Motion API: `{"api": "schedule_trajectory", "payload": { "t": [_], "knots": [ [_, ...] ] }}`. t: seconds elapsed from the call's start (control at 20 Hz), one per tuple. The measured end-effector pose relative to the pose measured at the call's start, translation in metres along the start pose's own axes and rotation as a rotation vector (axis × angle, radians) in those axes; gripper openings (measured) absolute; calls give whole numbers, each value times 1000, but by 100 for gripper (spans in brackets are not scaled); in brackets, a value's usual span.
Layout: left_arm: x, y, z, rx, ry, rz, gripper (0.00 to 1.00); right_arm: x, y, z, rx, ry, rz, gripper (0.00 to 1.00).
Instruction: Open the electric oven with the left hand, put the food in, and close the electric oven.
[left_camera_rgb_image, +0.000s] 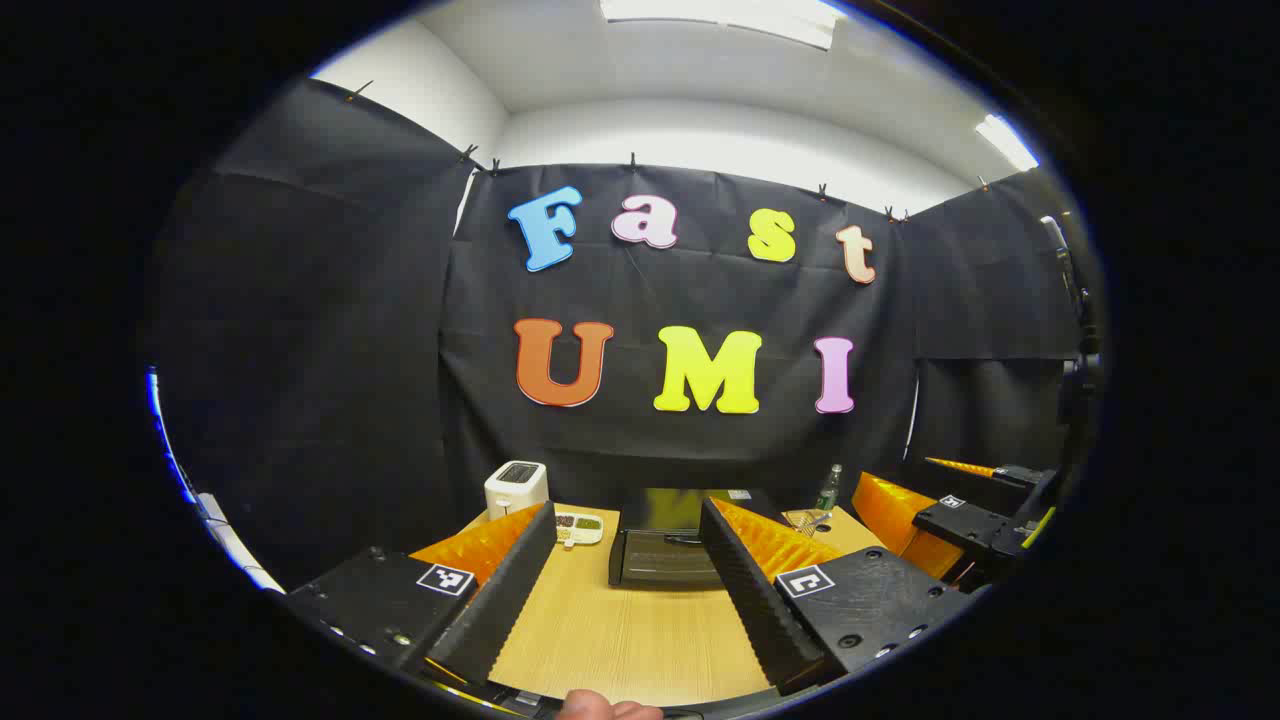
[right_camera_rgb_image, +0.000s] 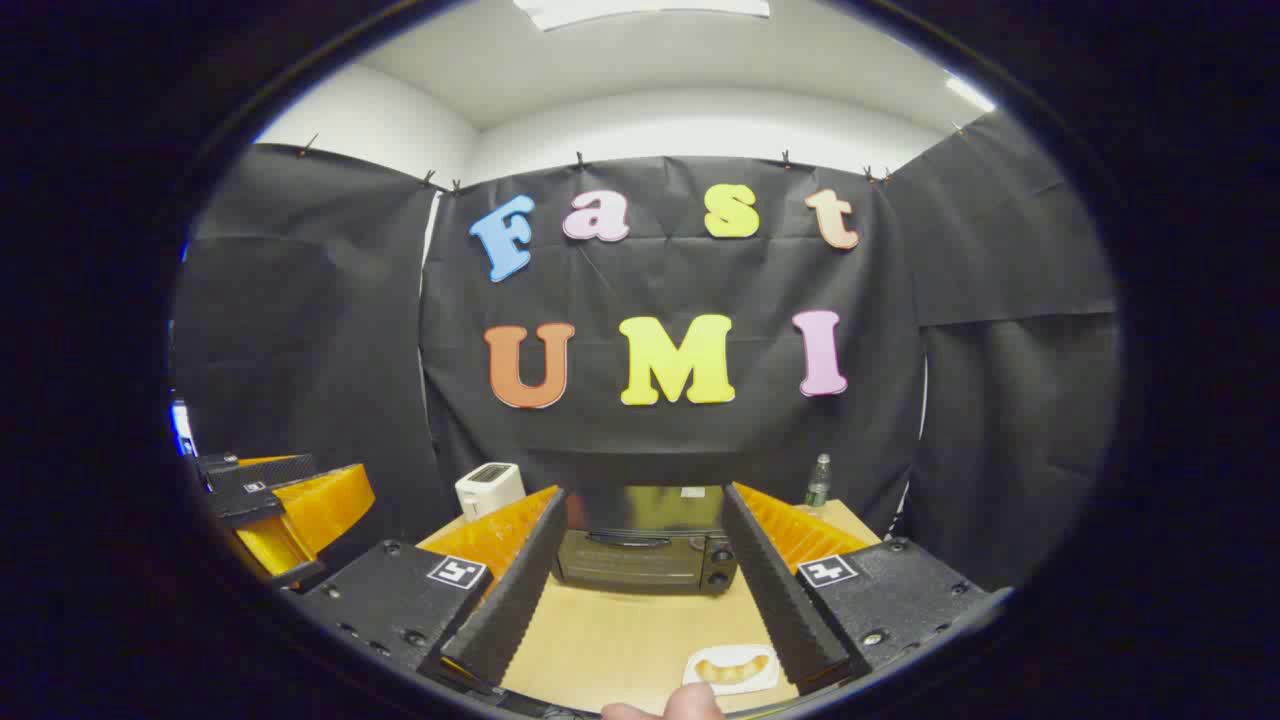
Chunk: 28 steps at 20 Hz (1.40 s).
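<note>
No brand name or readable writing shows on the appliances; the only markings in reach are small black-and-white square tags on each gripper's body.

In the left gripper view, the left gripper (left_camera_rgb_image: 625, 570) has its fingers spread wide with nothing between them, above the bare wooden counter (left_camera_rgb_image: 620, 640). From left to right beyond it stand a white toaster (left_camera_rgb_image: 516, 487), a small divided white dish (left_camera_rgb_image: 578, 528), the electric oven (left_camera_rgb_image: 668, 545) at the back of the counter, and a green bottle (left_camera_rgb_image: 827, 488); the other gripper sits at the far right.

In the right gripper view, the right gripper (right_camera_rgb_image: 640, 575) is likewise wide open and empty. The oven door looks closed. The food (right_camera_rgb_image: 732, 668), a pale curved piece on a small white plate (right_camera_rgb_image: 700, 662), lies on the counter just inside the right finger.
</note>
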<state>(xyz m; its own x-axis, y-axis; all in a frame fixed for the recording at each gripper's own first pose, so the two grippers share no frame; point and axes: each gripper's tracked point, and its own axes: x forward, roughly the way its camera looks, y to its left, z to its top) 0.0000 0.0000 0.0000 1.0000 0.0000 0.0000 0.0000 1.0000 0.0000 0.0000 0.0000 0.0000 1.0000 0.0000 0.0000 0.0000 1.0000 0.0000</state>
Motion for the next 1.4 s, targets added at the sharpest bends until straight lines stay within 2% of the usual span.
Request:
{"api": "schedule_trajectory", "payload": {
  "t": [0.05,0.1,0.4,1.05,1.4],
  "knots": [
    [2,1,-1,2,5,-3,83,0,0,-1,-6,1,-6,97],
    [3,1,-3,5,12,-7,94,-1,-1,-1,-12,0,-12,96],
    [6,-1,-7,9,23,-41,94,-5,-5,-4,-22,8,-48,97],
    [7,7,-11,6,36,-48,94,-7,0,-7,-16,9,-71,98],
    [9,-8,-17,4,46,-77,94,-12,-20,-9,-31,7,-105,98]
  ]
}}
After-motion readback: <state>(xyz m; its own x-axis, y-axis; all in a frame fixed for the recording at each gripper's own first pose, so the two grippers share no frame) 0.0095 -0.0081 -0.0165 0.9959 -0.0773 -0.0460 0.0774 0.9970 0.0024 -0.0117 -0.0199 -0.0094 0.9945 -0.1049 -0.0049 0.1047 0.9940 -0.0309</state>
